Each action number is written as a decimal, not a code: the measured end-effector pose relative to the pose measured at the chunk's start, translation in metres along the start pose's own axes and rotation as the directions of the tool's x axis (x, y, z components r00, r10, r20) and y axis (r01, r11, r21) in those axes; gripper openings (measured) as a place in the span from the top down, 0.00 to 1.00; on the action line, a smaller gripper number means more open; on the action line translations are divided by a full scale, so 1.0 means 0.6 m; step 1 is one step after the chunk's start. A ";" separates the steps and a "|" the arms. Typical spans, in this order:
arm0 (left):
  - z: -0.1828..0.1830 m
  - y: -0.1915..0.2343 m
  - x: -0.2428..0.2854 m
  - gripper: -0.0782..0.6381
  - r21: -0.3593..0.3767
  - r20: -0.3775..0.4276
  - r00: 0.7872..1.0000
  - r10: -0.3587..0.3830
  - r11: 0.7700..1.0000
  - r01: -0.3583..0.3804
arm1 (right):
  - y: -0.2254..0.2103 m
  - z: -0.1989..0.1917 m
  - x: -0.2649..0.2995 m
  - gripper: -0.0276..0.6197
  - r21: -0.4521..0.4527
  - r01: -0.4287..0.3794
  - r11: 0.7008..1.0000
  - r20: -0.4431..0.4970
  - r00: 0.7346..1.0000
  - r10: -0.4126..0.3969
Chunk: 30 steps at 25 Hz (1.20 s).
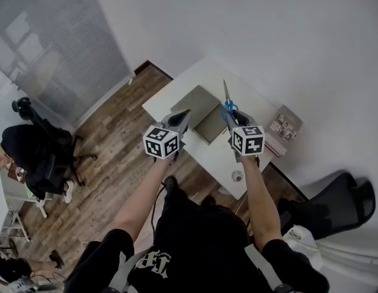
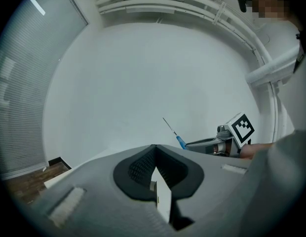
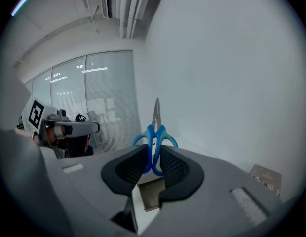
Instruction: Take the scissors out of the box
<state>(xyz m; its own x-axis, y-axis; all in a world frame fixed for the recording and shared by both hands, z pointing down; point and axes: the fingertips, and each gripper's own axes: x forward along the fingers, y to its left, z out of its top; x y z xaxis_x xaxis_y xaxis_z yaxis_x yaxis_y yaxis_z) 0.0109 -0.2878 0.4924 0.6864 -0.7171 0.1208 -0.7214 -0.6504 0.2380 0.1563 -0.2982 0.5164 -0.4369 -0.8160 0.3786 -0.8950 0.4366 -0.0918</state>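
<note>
White desk [image 1: 222, 154] mid-frame; blue-handled steel scissors [image 3: 155, 131] upright, handles pinched between right gripper [image 3: 153, 151] jaws, blades rising above them; left gripper [image 2: 154, 152] jaws together, empty.

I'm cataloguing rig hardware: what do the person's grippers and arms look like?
Both the left gripper and right gripper are grey plastic shells with black ribbed pads lining the jaws. Each carries a white cube printed with black square markers. The person wears a black short-sleeved T-shirt.
</note>
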 end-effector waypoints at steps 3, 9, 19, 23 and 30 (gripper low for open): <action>0.001 -0.001 0.003 0.88 -0.001 0.001 1.000 -0.002 1.000 0.002 | 0.001 -0.001 -0.002 0.82 -0.003 -0.006 1.000 0.007 1.000 0.006; -0.008 -0.005 0.009 0.88 0.001 -0.012 1.000 -0.007 1.000 0.007 | 0.001 -0.008 -0.007 0.82 0.003 -0.009 1.000 0.010 1.000 0.009; -0.013 -0.013 0.011 0.88 0.000 -0.017 1.000 -0.008 1.000 0.008 | -0.008 -0.027 -0.018 0.82 0.005 -0.007 1.000 -0.016 1.000 0.007; -0.016 -0.014 0.011 0.88 0.004 -0.024 1.000 -0.003 1.000 0.003 | -0.010 -0.033 -0.021 0.82 0.012 -0.009 1.000 -0.019 1.000 0.009; -0.020 -0.016 0.009 0.88 0.008 -0.031 1.000 0.006 1.000 -0.006 | -0.012 -0.048 -0.026 0.82 0.023 -0.012 1.000 -0.033 0.999 0.013</action>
<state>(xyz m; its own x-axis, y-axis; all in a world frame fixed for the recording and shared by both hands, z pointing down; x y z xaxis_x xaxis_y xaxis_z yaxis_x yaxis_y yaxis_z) 0.0223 -0.2824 0.5023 0.6843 -0.7132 0.1519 -0.7263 -0.6481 0.2292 0.1724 -0.2777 0.5376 -0.4453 -0.7973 0.4075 -0.8914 0.4376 -0.1180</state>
